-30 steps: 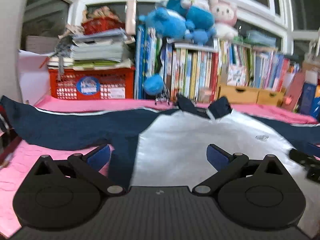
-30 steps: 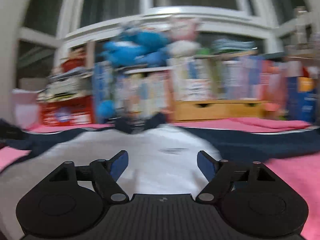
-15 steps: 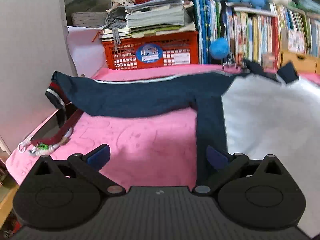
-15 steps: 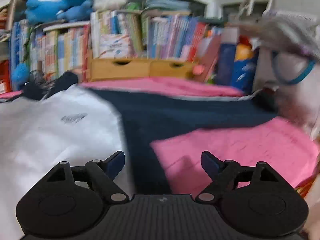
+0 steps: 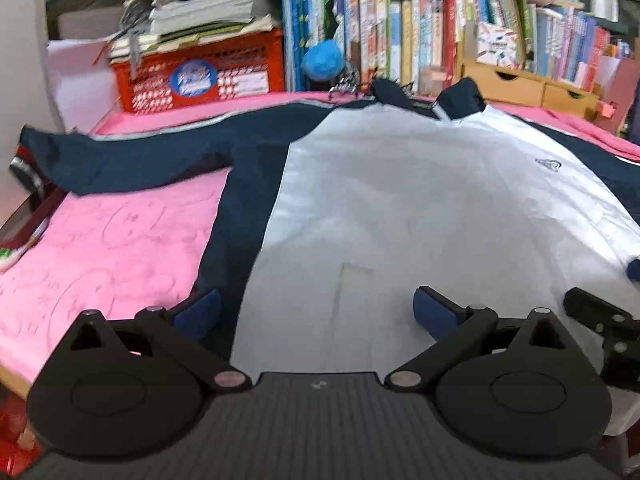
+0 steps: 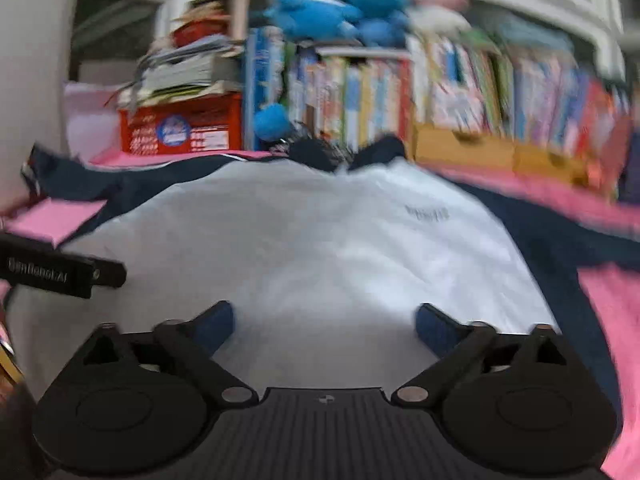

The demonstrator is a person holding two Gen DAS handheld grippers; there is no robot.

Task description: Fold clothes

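Observation:
A white jacket (image 5: 420, 208) with navy sleeves and collar lies spread flat on a pink cloth (image 5: 108, 236). Its left sleeve (image 5: 132, 156) stretches toward the left edge. My left gripper (image 5: 316, 308) hovers open over the jacket's lower left part, one blue pad above the navy side panel, nothing between the pads. In the right wrist view the same jacket (image 6: 304, 248) fills the middle, and its right sleeve (image 6: 568, 236) runs off to the right. My right gripper (image 6: 324, 320) is above the lower hem area, its jaws opening wide with nothing between them.
Along the back stand a red crate (image 5: 204, 72) under stacked papers, a row of books (image 5: 404, 40), wooden drawers (image 5: 532, 84) and blue plush toys (image 6: 332, 12). Part of the other gripper (image 5: 608, 328) shows at the right edge of the left wrist view.
Both views swung outward toward the sleeves half a second ago and are back over the jacket's white body. The right gripper's jaws have spread wider.

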